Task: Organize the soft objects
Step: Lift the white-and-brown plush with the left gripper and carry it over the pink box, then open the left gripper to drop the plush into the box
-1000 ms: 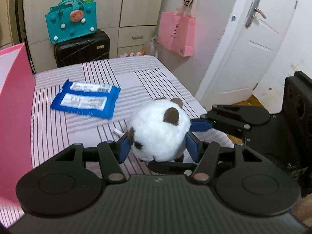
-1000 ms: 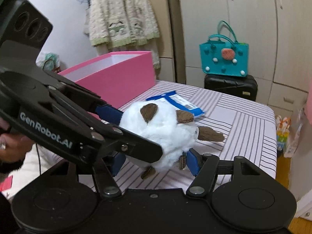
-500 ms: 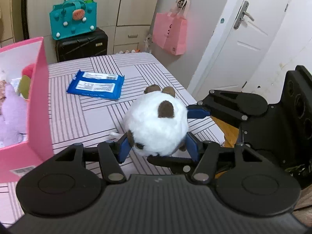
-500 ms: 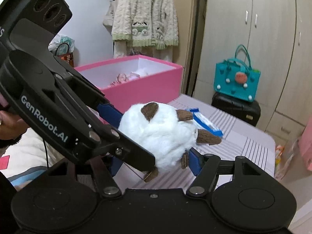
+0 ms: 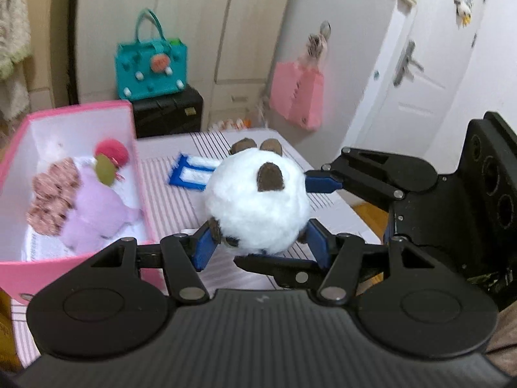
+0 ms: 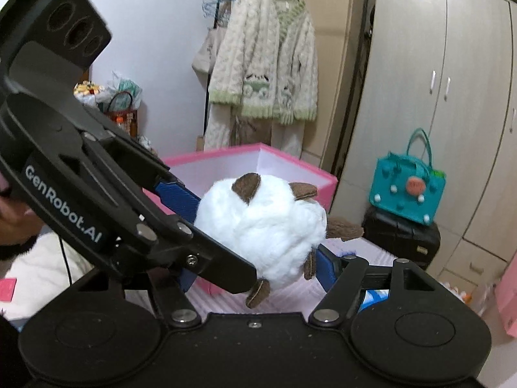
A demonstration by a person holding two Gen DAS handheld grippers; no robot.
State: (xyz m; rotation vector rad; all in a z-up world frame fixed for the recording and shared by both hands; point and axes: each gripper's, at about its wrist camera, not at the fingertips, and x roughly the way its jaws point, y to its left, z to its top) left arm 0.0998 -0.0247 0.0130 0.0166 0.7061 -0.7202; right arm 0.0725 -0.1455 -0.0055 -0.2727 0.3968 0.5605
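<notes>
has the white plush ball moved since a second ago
Yes. The white plush ball, held by the left gripper, has risen off the striped table toward the pink box.

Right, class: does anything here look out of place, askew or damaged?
Only the blue packet: it lies on the striped cover, outside the pink box holding the soft toys, and looks like no soft toy. Nothing seems spilled or damaged.

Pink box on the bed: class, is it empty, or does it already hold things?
Not empty. The pink box has no lid on and holds a lilac plush and a red toy.
</notes>
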